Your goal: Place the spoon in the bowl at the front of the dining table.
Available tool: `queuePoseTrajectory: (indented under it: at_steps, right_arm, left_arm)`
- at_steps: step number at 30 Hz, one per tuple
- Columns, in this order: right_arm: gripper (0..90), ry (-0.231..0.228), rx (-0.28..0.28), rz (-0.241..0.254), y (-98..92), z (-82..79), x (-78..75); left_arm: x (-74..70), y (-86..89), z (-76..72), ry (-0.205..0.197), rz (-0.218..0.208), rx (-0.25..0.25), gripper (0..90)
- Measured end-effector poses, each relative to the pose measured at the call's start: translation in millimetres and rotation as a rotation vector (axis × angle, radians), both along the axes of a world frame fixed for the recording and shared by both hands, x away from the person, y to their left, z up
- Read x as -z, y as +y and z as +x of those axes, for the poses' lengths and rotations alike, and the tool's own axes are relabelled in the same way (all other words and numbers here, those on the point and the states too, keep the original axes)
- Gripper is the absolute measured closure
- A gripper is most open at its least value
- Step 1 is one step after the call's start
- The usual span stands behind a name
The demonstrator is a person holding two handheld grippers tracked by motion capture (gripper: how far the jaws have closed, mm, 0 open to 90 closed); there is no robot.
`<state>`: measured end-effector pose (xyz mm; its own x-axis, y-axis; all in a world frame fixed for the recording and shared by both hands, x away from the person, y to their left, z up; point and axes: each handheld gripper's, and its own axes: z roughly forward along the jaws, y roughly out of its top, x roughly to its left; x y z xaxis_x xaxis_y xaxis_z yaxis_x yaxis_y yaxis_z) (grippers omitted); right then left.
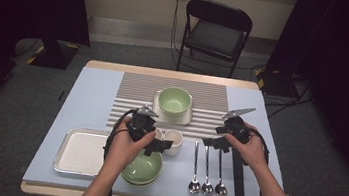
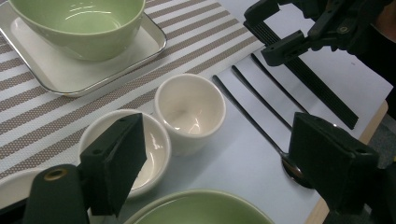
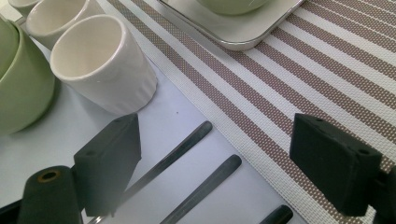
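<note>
My left gripper (image 1: 159, 145) hangs open just above two white cups (image 1: 173, 140), held by a hand over a green bowl (image 1: 146, 171) at the table's front. In the left gripper view its jaws (image 2: 224, 158) stand wide apart over the nearer cup (image 2: 152, 144) and the farther cup (image 2: 189, 109). My right gripper (image 1: 214, 143) is open over the handles of three spoons (image 1: 208, 172). The right gripper view shows its jaws (image 3: 215, 163) spread above a spoon handle (image 3: 173, 156), with a white cup (image 3: 98, 65) to the left. Nothing is held by either gripper.
A second green bowl (image 1: 174, 100) sits on a small white tray (image 1: 187, 121) on the striped placemat (image 1: 133, 90). A silver tray (image 1: 80, 152) lies front left. Black chopsticks (image 1: 238, 176) lie right of the spoons. A folding chair (image 1: 216, 30) stands beyond the table.
</note>
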<state>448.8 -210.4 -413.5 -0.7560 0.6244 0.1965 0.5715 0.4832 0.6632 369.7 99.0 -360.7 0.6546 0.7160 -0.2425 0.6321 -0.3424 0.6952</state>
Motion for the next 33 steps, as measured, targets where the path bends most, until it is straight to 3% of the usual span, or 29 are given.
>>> queuePoseTrajectory:
  at_steps: [33]
  right_arm:
    - [15.9, 0.007, -0.012, 0.002, -3.8, -1.7, 4.5]
  left_arm:
    - [9.5, -23.5, -3.0, 0.009, -0.017, 0.041, 18.5]
